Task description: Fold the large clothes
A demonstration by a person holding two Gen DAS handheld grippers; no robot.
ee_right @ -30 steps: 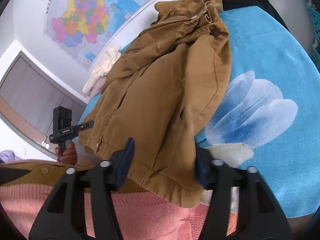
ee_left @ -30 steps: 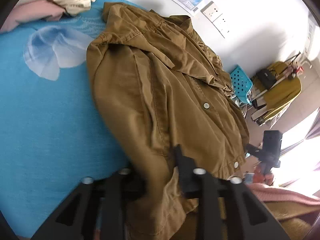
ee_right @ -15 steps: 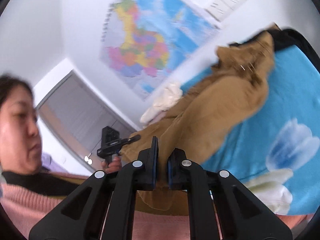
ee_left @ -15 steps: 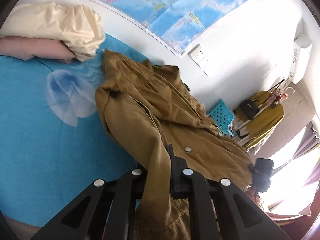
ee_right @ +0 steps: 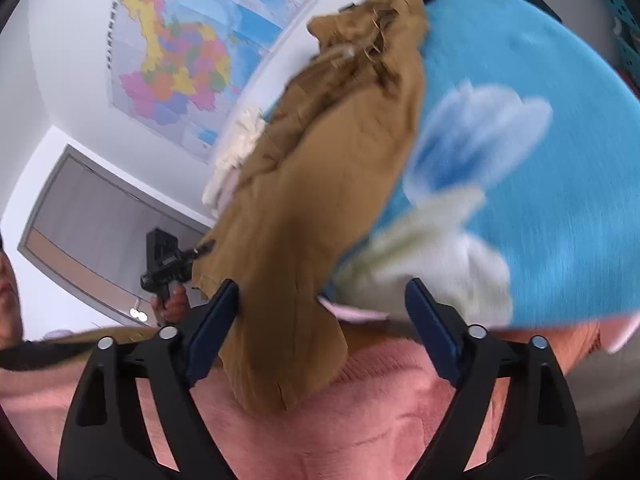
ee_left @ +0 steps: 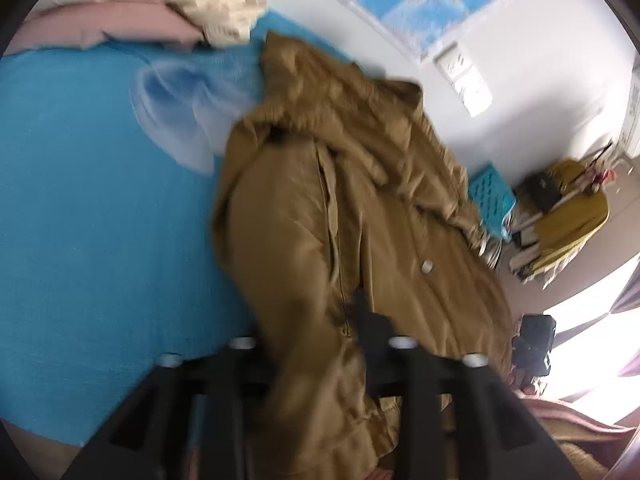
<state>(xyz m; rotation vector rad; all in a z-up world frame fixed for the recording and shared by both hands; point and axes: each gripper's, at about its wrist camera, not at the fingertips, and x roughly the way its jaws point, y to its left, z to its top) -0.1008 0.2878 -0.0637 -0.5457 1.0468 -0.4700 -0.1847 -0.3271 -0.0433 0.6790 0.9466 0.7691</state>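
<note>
A tan brown jacket (ee_left: 360, 208) lies crumpled on the blue bed cover (ee_left: 100, 220), its hem hanging over the near edge. In the left wrist view my left gripper (ee_left: 316, 320) has its fingers apart with a fold of the jacket's hem lying between them. In the right wrist view the jacket (ee_right: 328, 184) runs from the far collar down to a hem corner that hangs between the wide-open jaws of my right gripper (ee_right: 320, 300). The left gripper (ee_right: 168, 256) shows in a hand at the jacket's other hem corner.
Cream and pink clothes (ee_left: 160, 8) are piled at the bed's far left. A map (ee_right: 180, 48) hangs on the wall. A teal basket (ee_left: 490, 196) and a rack with a yellow garment (ee_left: 568, 208) stand to the right. The person's pink sweater (ee_right: 340, 420) is close below.
Both grippers were shut on the jacket's hem half a second ago and lifted it; now both have opened and the jacket has dropped back toward the bed. Both views are blurred by motion.
</note>
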